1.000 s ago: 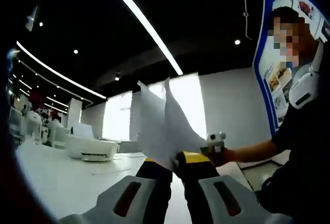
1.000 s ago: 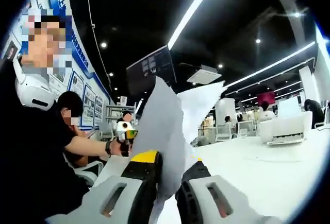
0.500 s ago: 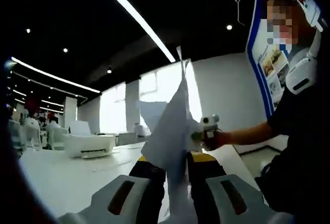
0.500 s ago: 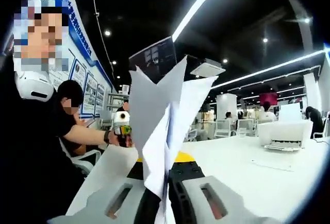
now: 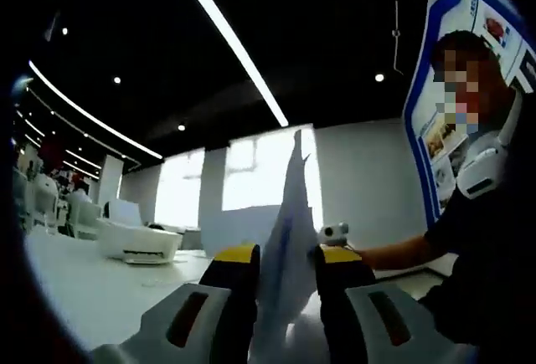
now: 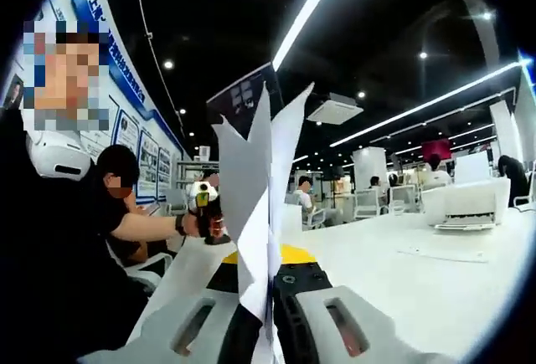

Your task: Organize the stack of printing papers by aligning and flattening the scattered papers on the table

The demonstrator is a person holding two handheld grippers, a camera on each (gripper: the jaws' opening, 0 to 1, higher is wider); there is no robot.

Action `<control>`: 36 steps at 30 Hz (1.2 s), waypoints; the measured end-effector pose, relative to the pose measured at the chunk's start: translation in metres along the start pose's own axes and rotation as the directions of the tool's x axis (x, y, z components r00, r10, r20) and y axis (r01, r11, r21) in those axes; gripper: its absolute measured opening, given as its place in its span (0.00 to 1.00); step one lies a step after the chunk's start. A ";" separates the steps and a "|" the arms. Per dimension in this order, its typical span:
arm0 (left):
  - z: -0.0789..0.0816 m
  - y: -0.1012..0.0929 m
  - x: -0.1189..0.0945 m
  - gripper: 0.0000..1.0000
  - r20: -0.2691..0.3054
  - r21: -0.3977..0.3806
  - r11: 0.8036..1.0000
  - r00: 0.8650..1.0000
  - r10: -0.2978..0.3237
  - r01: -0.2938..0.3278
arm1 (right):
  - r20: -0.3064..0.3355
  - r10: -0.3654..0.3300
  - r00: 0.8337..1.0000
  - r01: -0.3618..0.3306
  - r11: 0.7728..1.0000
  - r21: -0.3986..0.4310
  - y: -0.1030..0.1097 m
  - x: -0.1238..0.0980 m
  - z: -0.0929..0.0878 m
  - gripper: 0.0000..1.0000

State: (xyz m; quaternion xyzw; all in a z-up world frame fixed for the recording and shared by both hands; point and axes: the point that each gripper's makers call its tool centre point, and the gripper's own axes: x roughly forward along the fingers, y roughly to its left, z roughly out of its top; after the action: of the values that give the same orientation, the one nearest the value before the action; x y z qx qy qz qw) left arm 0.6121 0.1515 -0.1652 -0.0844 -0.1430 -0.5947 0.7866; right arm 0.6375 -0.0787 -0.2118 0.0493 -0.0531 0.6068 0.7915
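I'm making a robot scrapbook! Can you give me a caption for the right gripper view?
Right gripper pinches upright white papers above a white table, a printer behind.
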 end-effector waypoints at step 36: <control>-0.073 0.029 0.043 0.35 -0.284 -0.077 0.992 0.956 0.077 -0.103 | 0.028 0.041 0.999 -0.039 0.997 -0.072 0.012 -0.006 0.006 0.00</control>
State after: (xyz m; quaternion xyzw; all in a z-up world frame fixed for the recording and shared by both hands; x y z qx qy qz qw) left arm 0.6601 0.0980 -0.2191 -0.0411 0.0011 -0.5702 0.8205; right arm 0.6242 -0.0817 -0.2068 0.0291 -0.0875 0.6195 0.7796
